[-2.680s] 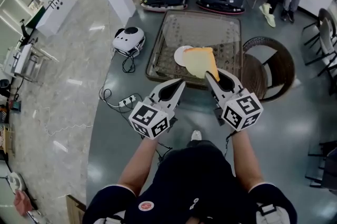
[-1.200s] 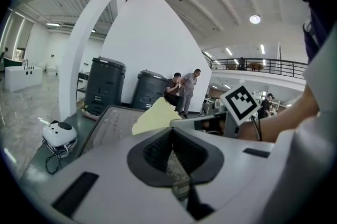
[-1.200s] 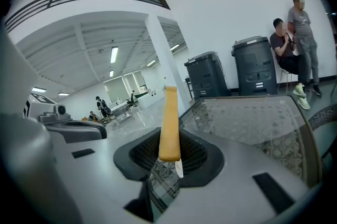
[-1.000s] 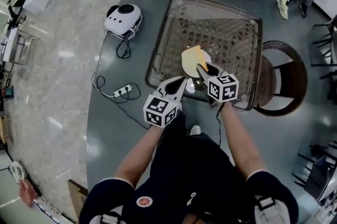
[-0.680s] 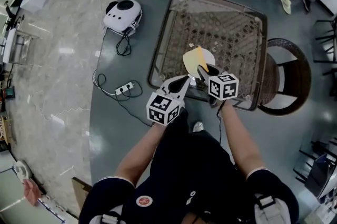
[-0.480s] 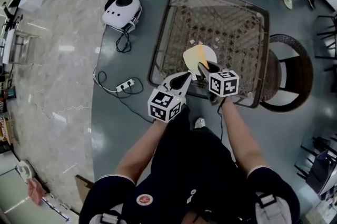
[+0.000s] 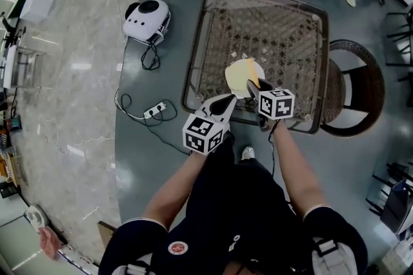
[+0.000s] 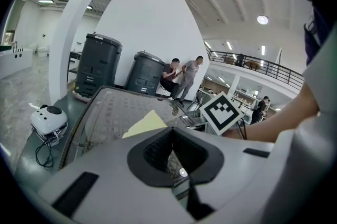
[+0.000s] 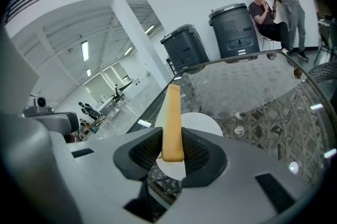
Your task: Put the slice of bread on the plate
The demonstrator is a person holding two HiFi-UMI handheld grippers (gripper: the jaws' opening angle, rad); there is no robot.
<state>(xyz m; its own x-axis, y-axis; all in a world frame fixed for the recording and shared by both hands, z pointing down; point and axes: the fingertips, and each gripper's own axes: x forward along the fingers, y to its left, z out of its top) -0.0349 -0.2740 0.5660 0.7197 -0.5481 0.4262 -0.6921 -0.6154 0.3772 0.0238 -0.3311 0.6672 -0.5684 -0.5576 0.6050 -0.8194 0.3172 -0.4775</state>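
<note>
A pale yellow slice of bread stands on edge between the jaws of my right gripper, which is shut on its lower end. In the head view the bread hangs over the white plate on the glass-topped wicker table, and I cannot tell whether it touches the plate. The plate shows just behind the slice. My left gripper hovers at the table's near edge, left of the plate, shut with nothing in it. From the left gripper view the bread lies ahead and slightly left.
A wicker chair stands right of the table. On the floor to the left lie a white round device and a power strip with cables. Two dark bins and two people are beyond the table's far end.
Both grippers have sunk toward the table. The bread in the right gripper has come down over the plate and rolled onto its edge.
</note>
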